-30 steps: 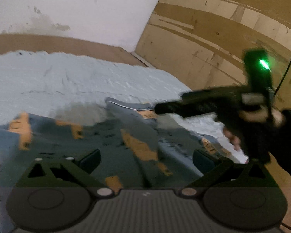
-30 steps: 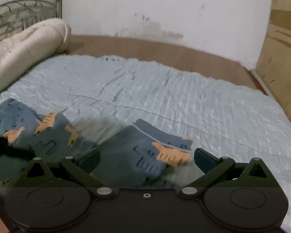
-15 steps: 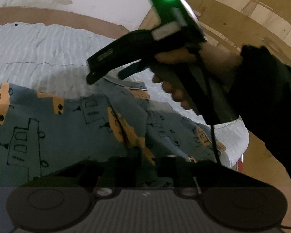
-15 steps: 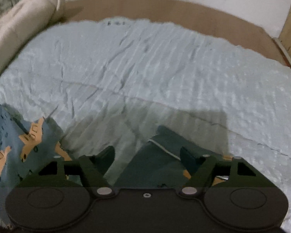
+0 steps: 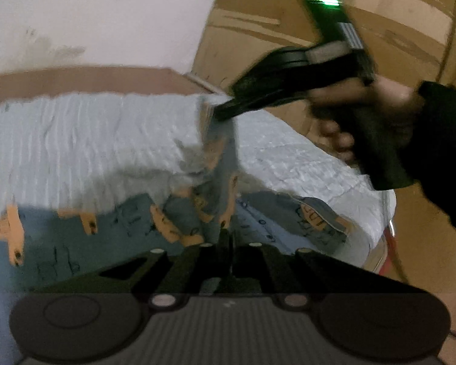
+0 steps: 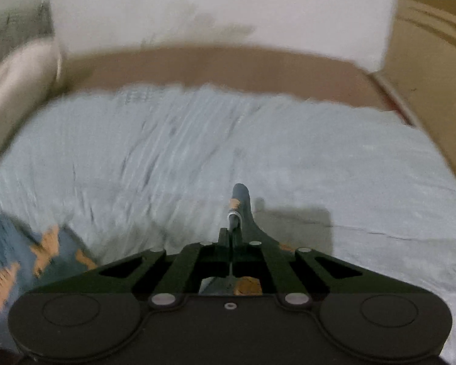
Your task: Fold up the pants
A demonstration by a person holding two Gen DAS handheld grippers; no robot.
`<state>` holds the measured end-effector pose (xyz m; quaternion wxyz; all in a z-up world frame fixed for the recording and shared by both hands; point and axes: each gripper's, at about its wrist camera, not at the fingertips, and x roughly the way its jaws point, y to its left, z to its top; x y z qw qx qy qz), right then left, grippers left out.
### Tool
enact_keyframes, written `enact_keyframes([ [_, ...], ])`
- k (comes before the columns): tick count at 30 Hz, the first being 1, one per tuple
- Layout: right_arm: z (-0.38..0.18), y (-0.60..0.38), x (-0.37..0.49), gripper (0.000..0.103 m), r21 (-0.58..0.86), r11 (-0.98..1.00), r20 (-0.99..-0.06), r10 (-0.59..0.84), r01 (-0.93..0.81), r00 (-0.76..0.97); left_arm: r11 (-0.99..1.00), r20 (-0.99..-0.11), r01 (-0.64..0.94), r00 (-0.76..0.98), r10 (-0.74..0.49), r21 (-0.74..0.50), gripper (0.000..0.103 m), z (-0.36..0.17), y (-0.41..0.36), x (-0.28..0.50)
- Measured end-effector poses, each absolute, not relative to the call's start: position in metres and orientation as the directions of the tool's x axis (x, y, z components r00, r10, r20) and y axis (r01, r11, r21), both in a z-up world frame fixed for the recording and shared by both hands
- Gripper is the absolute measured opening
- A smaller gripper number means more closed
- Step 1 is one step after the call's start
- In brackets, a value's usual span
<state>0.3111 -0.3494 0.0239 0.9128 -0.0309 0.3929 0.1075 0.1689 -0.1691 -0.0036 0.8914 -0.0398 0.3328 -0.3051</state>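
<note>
two low, close wrist views over one shared bed [image 5: 76, 140]

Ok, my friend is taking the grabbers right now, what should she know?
Left gripper: shut on the blue pants with orange truck print, near the bed's front edge.
Right gripper: shut on a pants edge, lifted above the pale blue ribbed bedsheet.
Pants: one part hangs raised between both grippers; the rest lies crumpled on the sheet.
Done: both grips are made and the lift has begun.
Left: probably carry the raised part over, lay it flat, then finish folding.
</note>
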Motion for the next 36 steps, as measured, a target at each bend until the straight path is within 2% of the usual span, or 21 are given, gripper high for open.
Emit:
enact_keyframes([
  [5, 0.037, -0.416, 0.238, 0.0, 0.121, 0.988, -0.623, 0.153, -0.099, 0.767, 0.781, -0.587, 0.608, 0.585, -0.56, -0.139, 0.0, -0.001, -0.19, 0.152],
  [10, -0.007, -0.449, 0.164, 0.0, 0.179, 0.983, -0.614, 0.084, 0.035, 0.785, 0.748, -0.644, 0.659, 0.543, -0.539, -0.071, 0.0, -0.021, -0.204, 0.132],
  [16, -0.054, -0.461, 0.115, 0.001, 0.299, 0.945, -0.608, 0.083, 0.131, 0.79, 0.772, -0.678, 0.631, 0.536, -0.503, -0.073, 0.0, -0.036, -0.206, 0.127],
  [17, -0.06, -0.462, 0.112, 0.003, 0.321, 0.938, -0.609, 0.1, 0.129, 0.787, 0.774, -0.678, 0.629, 0.537, -0.502, -0.074, 0.0, -0.036, -0.206, 0.127],
  [19, -0.068, -0.466, 0.11, 0.021, 0.359, 0.926, -0.61, 0.141, 0.113, 0.78, 0.777, -0.679, 0.626, 0.541, -0.497, -0.07, 0.0, -0.035, -0.206, 0.129],
  [24, -0.066, -0.473, 0.115, 0.037, 0.405, 0.908, -0.599, 0.173, 0.108, 0.782, 0.787, -0.68, 0.614, 0.551, -0.484, -0.064, 0.0, -0.034, -0.208, 0.126],
  [25, -0.066, -0.477, 0.119, 0.037, 0.423, 0.898, -0.598, 0.175, 0.123, 0.782, 0.789, -0.68, 0.611, 0.553, -0.482, -0.062, 0.0, -0.035, -0.21, 0.127],
  [29, -0.066, -0.492, 0.134, 0.036, 0.484, 0.856, -0.585, 0.161, 0.183, 0.795, 0.789, -0.681, 0.612, 0.554, -0.479, -0.057, 0.0, -0.034, -0.211, 0.127],
  [30, -0.067, -0.492, 0.14, 0.031, 0.489, 0.853, -0.585, 0.166, 0.182, 0.794, 0.788, -0.681, 0.613, 0.553, -0.479, -0.057, 0.0, -0.034, -0.211, 0.127],
  [31, -0.067, -0.492, 0.147, 0.016, 0.483, 0.858, -0.59, 0.17, 0.177, 0.789, 0.789, -0.68, 0.611, 0.554, -0.48, -0.059, 0.0, -0.033, -0.211, 0.128],
  [32, -0.065, -0.493, 0.151, 0.011, 0.471, 0.865, -0.595, 0.167, 0.173, 0.786, 0.793, -0.677, 0.606, 0.558, -0.479, -0.061, 0.0, -0.031, -0.211, 0.13],
  [36, -0.047, -0.494, 0.16, 0.006, 0.416, 0.897, -0.567, 0.126, 0.15, 0.814, 0.807, -0.651, 0.587, 0.588, -0.481, -0.067, 0.0, -0.022, -0.212, 0.13],
])
